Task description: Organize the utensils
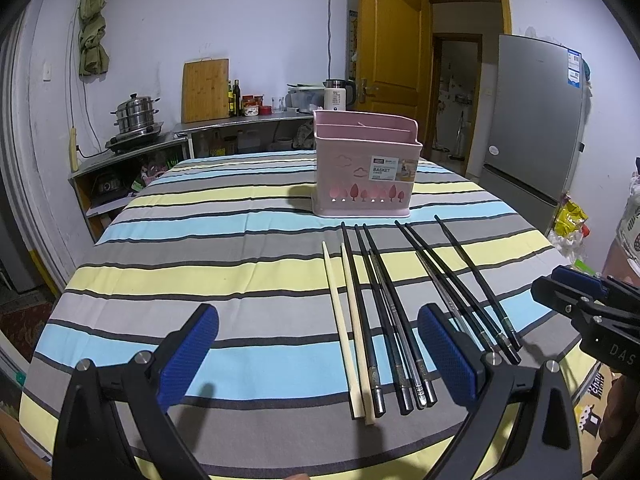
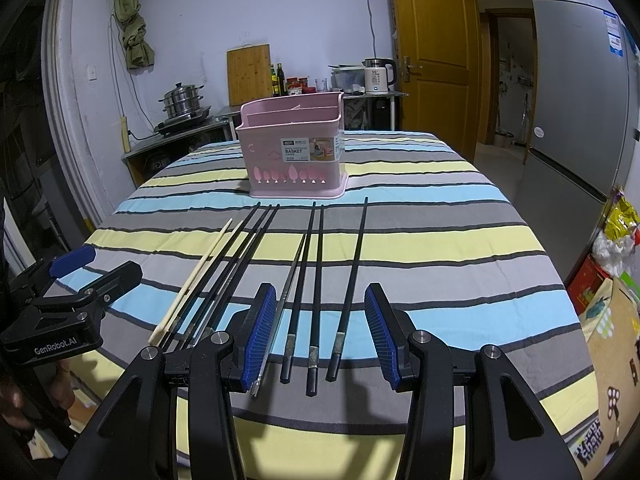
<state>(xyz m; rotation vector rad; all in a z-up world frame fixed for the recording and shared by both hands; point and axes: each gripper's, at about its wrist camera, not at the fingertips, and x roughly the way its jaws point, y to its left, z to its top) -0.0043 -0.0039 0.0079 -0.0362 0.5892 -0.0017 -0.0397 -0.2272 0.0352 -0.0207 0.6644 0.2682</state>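
A pink utensil basket stands on the striped tablecloth. Several chopsticks lie in front of it, pointing at it: two pale wooden ones at the left, several black ones to their right. My left gripper is open and empty above the cloth, with the near ends of the left chopsticks between its fingers. My right gripper is open and empty, with the handle ends of three black chopsticks between its blue pads. It also shows at the right of the left wrist view.
The striped table fills the foreground. Behind it are a steel counter with a steamer pot, a cutting board, bottles and a kettle. A wooden door and a grey fridge stand at the right.
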